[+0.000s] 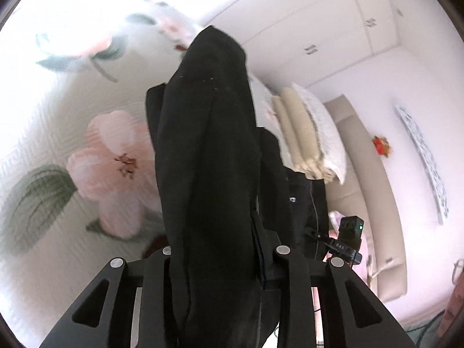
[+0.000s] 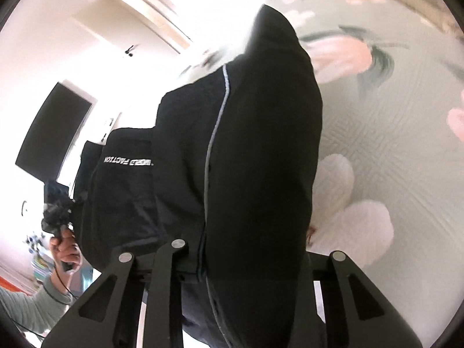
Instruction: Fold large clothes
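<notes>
From my left wrist camera, my left claw (image 1: 223, 261) is clamped on a thick bunch of a black garment (image 1: 208, 150), which runs away from the camera between the two arms of the claw and covers the fingertips. The cloth hangs lifted above the bed (image 1: 58, 121), whose pale quilted cover carries big pink flowers and green leaves. Beyond the garment lie stacked pillows (image 1: 313, 139) against a beige headboard (image 1: 374, 191), with white cupboards (image 1: 333, 29) farther back. Just right of the cloth I see my other claw's body (image 1: 348, 237), a small green light on it.

From my right wrist camera, my right claw (image 2: 232, 264) holds another fold of the same black garment (image 2: 261, 145); a thin light stripe (image 2: 211, 150) runs along a seam, and white mirrored lettering (image 2: 129, 161) sits on a panel to the side. The fabric fills the middle of the view, held above the flowered bed (image 2: 391, 116). At lower left my left hand (image 2: 65, 249) grips its handle, with a dark screen (image 2: 53, 133) on the wall behind.
</notes>
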Motion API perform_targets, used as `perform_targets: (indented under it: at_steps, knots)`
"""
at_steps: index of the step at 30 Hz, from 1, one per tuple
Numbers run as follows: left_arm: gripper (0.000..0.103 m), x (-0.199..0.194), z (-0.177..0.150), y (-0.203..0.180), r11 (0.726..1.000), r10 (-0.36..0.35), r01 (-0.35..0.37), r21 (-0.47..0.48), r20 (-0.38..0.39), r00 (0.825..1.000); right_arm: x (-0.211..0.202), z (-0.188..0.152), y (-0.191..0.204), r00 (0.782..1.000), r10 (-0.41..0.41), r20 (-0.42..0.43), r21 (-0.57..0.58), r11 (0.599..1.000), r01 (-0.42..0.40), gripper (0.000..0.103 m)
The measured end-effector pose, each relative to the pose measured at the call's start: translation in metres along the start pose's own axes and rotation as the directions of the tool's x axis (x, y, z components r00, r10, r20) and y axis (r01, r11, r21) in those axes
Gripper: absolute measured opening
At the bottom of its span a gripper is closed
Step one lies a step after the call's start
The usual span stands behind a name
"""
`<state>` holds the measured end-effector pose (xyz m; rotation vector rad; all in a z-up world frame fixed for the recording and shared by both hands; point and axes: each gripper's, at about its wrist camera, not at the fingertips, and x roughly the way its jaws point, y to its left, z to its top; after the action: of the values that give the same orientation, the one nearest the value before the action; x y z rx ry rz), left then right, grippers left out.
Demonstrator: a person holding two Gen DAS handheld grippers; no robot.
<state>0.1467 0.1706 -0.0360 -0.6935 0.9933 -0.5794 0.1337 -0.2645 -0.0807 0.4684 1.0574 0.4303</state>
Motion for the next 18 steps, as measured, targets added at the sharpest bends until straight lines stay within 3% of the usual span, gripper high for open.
perform_targets:
  at_steps: [6,9,14,18]
  knots:
    - [0.031,-0.058,-0.052,-0.043,0.997,-0.064,0.064,0.032,0.001,0.998,-0.086,-0.043,0.038,0.999,-0.002,0.049,-0.001,1.000,0.002,0.031]
    - [0.031,-0.069,-0.082,-0.068,0.996,-0.066,0.068,0.054,-0.030,0.997,-0.129,-0.067,0.055,0.998,-0.034,0.059,-0.007,0.999,0.034,0.031]
    - [0.031,-0.061,-0.137,-0.087,0.994,-0.101,0.105,0.038,-0.086,0.991,-0.181,-0.108,0.061,0.993,-0.110,0.036,0.014,0.994,0.110,0.031]
    - [0.031,-0.025,-0.182,-0.068,0.993,-0.111,0.106,-0.043,-0.121,0.987,-0.200,-0.144,0.038,0.984,-0.176,0.023,0.057,0.983,0.175,0.031]
